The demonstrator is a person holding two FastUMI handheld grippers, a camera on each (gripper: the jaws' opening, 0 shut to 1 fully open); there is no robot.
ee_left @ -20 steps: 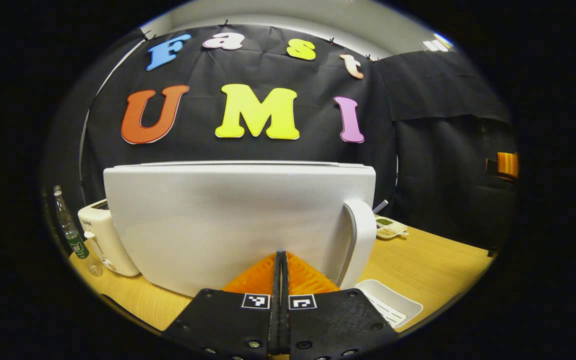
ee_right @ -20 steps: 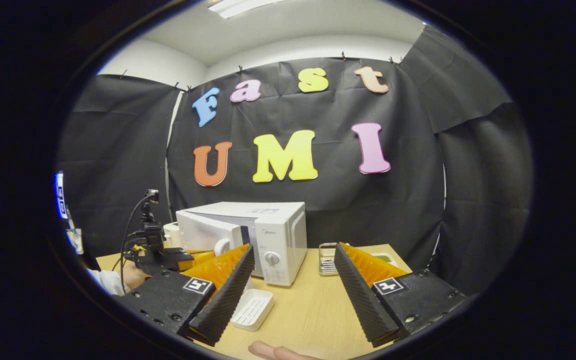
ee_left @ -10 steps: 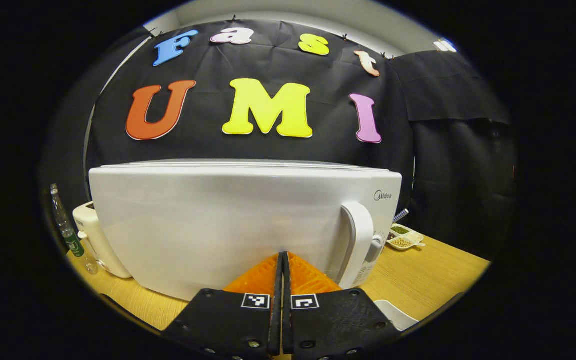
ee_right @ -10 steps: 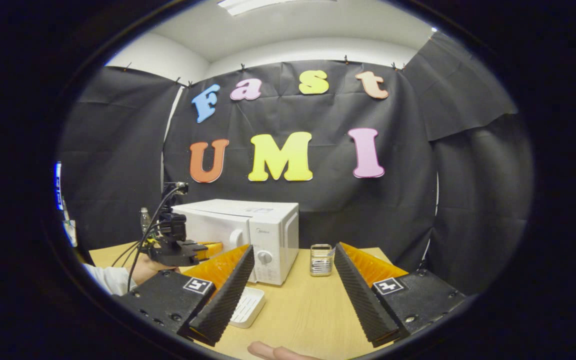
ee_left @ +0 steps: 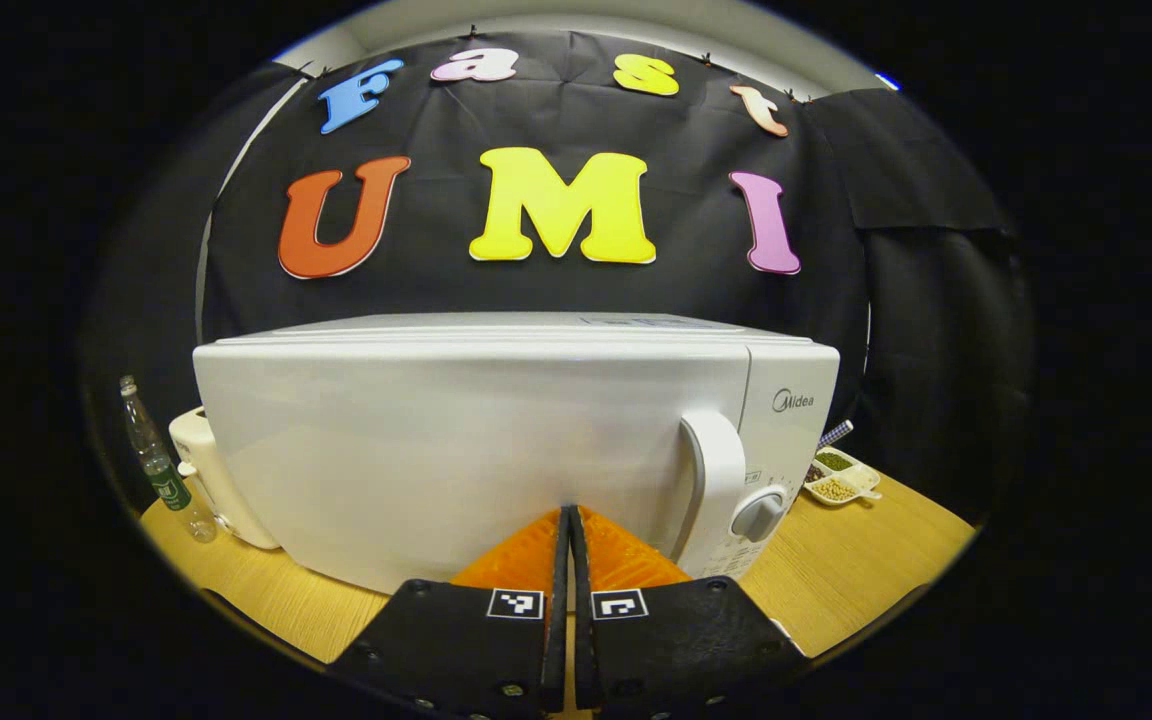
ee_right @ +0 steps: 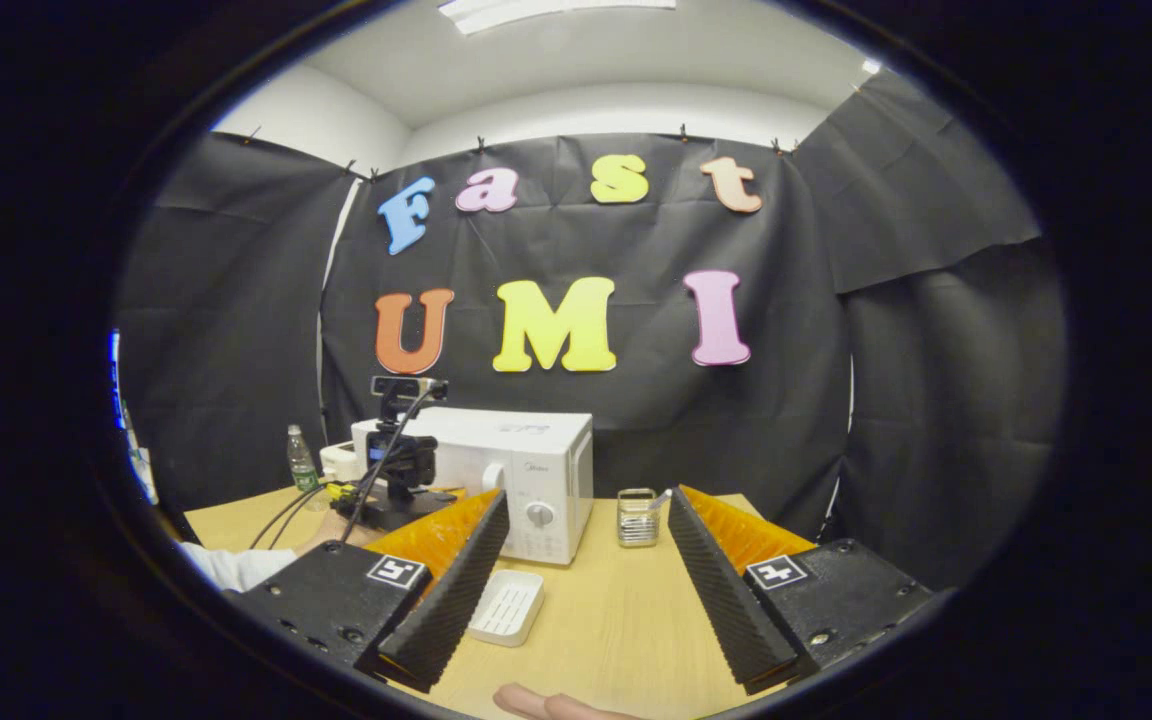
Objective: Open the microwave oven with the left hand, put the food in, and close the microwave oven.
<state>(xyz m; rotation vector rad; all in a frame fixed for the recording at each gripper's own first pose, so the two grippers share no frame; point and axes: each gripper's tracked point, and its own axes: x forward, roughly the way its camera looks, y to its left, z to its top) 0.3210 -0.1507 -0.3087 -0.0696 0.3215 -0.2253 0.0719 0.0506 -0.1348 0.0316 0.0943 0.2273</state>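
Microwave (ee_left: 496, 440): heavy, rigid, door looks shut; best grasped by handle (ee_left: 711, 480). Left gripper (ee_left: 568, 520) jaws clenched, right gripper (ee_right: 581, 560) jaws released.

This is a staged recording booth set up as a mock kitchen, not a real home. Black cloth (ee_right: 236, 330) is pinned up as walls under a plain white ceiling with a strip light (ee_right: 556, 10), and a wooden desk (ee_right: 616, 620) carries a white microwave (ee_right: 526, 480), a toaster (ee_left: 206, 480) and a water bottle (ee_left: 161, 480).
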